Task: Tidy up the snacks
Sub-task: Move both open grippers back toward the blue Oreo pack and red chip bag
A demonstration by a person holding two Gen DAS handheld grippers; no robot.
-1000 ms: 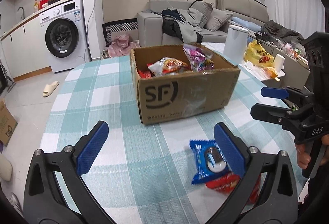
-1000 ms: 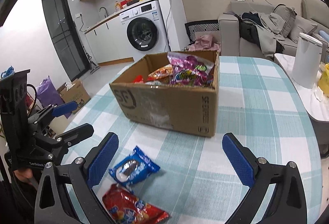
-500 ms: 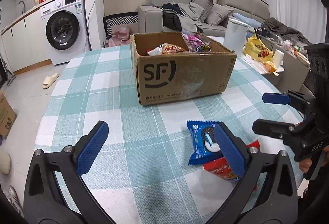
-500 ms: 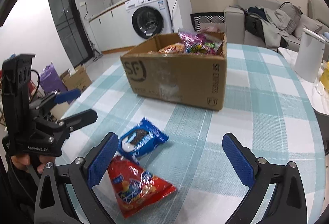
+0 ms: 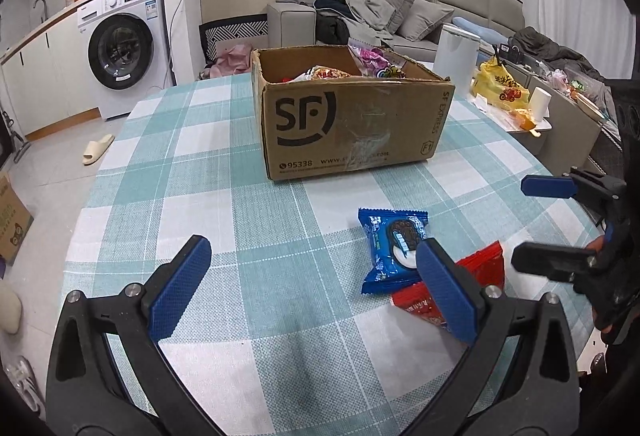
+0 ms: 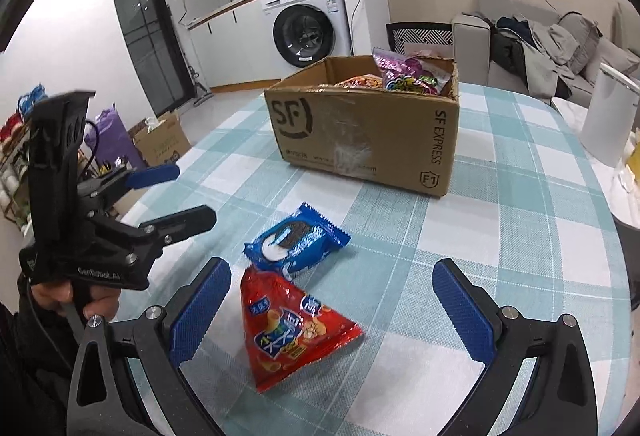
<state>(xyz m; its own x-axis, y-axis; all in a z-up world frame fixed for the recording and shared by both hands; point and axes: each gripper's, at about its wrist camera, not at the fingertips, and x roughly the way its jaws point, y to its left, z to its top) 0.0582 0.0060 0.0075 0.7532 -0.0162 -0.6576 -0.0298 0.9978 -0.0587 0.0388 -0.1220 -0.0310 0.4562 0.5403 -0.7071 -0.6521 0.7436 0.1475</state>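
Cardboard box [image 5: 352,123]: sitting open-topped on the desk [image 5: 192,195], which is wearing a teal-and-white checked cloth; printed long side facing both cameras. Snack bags are showing above its rim, among them a purple packet [image 6: 404,73] leaning up at the box's far side.

Blue cookie packet [image 6: 298,242]: lying flat on the cloth in front of the box, well apart from it; in the right wrist view its long axis is running diagonally, one end pointing toward the box's right corner.

Red snack bag [image 6: 290,332]: lying flat just beyond the blue packet on the side away from the box, touching or slightly overlapping it; triangular outline, its narrow end pointing toward the box.

Left hand-held gripper [image 5: 308,284]: hovering in front of the box, jaws spread wide, gripping nothing.

Right hand-held gripper [image 6: 332,310]: likewise released and empty, fingers straddling the red bag without touching it.
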